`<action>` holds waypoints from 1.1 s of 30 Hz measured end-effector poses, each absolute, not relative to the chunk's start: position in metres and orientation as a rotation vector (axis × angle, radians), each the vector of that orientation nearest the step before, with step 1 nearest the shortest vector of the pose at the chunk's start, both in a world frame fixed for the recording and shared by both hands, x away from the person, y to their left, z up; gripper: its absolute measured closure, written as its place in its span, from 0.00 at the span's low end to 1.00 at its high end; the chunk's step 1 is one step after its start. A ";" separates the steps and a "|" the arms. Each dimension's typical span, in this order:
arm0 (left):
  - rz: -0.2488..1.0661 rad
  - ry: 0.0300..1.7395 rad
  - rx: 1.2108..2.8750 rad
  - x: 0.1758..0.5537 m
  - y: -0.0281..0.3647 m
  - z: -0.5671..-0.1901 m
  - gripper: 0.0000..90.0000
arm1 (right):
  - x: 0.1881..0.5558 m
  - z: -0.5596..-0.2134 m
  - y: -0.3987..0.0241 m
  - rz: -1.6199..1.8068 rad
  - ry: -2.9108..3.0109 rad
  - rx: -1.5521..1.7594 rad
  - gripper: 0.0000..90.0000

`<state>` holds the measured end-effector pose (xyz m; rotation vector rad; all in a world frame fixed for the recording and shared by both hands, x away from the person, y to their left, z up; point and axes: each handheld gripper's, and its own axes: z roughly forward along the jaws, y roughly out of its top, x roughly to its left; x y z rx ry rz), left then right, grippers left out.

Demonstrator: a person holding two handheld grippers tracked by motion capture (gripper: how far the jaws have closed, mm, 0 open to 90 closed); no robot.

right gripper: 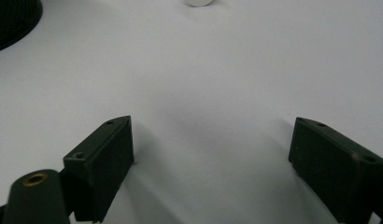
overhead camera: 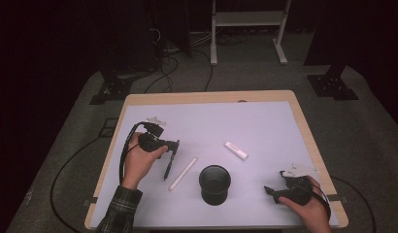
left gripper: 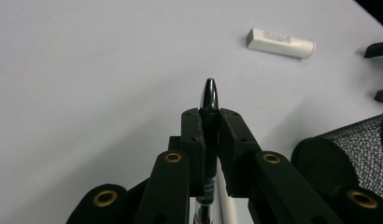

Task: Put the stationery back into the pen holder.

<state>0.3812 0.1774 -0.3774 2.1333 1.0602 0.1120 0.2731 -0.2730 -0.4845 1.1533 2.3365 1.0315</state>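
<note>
Black pen [left gripper: 211,100] clamped in the left tool [overhead camera: 174,145], hanging tip-down left of the mesh cup [overhead camera: 215,184]; right tool [overhead camera: 271,191], jaws apart, right of it on bare desk [overhead camera: 265,121].

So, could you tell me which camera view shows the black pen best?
The left gripper view: the black pen stands close up, clamped between the left gripper jaws, tip clear. The high view shows it small, hanging from that gripper above the table. The right gripper view faces bare table.

dim room, evenly lit pale table [overhead camera: 265,121], soft shadows, dark vignetted corners, near claws blurred
</note>
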 end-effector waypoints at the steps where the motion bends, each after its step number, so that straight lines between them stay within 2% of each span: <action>1: 0.114 1.050 2.114 0.380 0.178 -0.376 0.89 | 0.273 -0.485 -0.273 1.032 2.336 1.152 0.14; 33: 0.075 0.801 1.965 0.360 0.181 -0.345 0.89 | 0.273 -0.485 -0.273 1.030 2.336 1.152 0.14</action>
